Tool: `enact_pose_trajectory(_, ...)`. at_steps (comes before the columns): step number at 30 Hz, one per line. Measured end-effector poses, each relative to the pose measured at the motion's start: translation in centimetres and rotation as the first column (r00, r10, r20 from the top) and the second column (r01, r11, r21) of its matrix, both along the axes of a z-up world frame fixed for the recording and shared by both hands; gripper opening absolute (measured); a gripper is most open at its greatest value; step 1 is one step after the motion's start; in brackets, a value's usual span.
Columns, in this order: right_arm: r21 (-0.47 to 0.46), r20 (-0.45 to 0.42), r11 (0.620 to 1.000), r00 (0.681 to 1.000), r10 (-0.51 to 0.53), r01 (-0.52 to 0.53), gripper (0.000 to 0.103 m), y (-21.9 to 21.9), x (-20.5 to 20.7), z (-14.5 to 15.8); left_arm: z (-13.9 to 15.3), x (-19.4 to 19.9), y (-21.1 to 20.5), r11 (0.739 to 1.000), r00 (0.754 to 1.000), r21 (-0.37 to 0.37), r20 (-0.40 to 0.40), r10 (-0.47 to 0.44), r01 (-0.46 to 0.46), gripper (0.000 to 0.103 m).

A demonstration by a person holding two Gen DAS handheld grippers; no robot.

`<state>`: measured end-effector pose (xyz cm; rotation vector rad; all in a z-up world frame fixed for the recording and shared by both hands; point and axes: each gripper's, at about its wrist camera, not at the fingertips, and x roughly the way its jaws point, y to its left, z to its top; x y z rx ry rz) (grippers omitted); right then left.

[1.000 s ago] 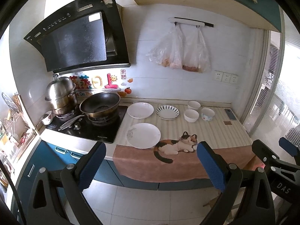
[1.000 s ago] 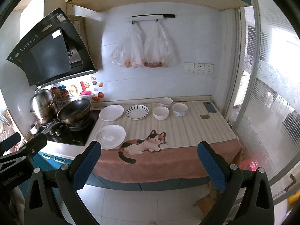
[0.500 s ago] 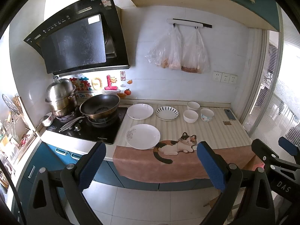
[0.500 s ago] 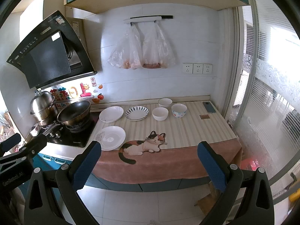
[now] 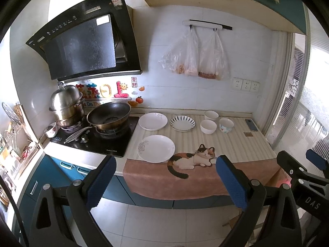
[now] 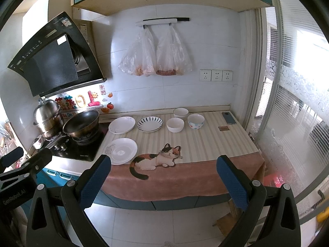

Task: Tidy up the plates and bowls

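White plate (image 5: pixel 156 148) sits at the counter's front edge, just left of the cat picture (image 5: pixel 192 159) on the cloth (image 6: pixel 185 177). Behind the cat: second white plate (image 5: pixel 152 121), striped plate (image 5: pixel 182 123), then three bowls close together, white bowl (image 5: pixel 208 126), rear bowl (image 5: pixel 211 115), dotted bowl (image 5: pixel 226 125). Wok (image 5: pixel 109 116) on the stove, left of the cat. Left gripper (image 5: pixel 165 182) and right gripper (image 6: pixel 163 182) both hang in front of the counter, well apart from the cat, fingers spread wide, holding nothing.

Left tool (image 5: pixel 165 182), right tool (image 6: pixel 163 182): black frames, blue textured pads, silver screws.
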<state>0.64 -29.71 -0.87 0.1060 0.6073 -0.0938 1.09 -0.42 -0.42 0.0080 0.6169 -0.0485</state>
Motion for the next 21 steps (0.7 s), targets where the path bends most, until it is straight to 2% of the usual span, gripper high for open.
enact_pose_trajectory(5,0.026,-0.007,1.0,1.0,-0.012,0.012,0.103,0.0,0.4,-0.6,-0.8,1.0,0.6,1.0,1.0,-0.002,0.018,0.016,-0.016,0.099)
enact_pose_trajectory(10,0.055,-0.062,0.998,0.998,0.008,-0.005,0.103,0.8,3.4,-3.5,-3.5,5.1,3.2,0.998,0.998,0.004,0.005,0.067,-0.067,0.099)
enact_pose_trajectory(16,0.161,-0.171,0.986,0.983,0.067,-0.04,0.103,2.0,10.0,-9.0,-8.9,13.2,6.2,0.996,0.985,-0.005,-0.149,0.087,-0.088,0.099)
enact_pose_trajectory(21,0.192,-0.248,0.98,0.963,0.107,-0.06,0.103,2.9,17.8,-14.0,-14.8,21.0,7.7,0.995,0.948,-0.02,-0.304,0.092,-0.103,0.099)
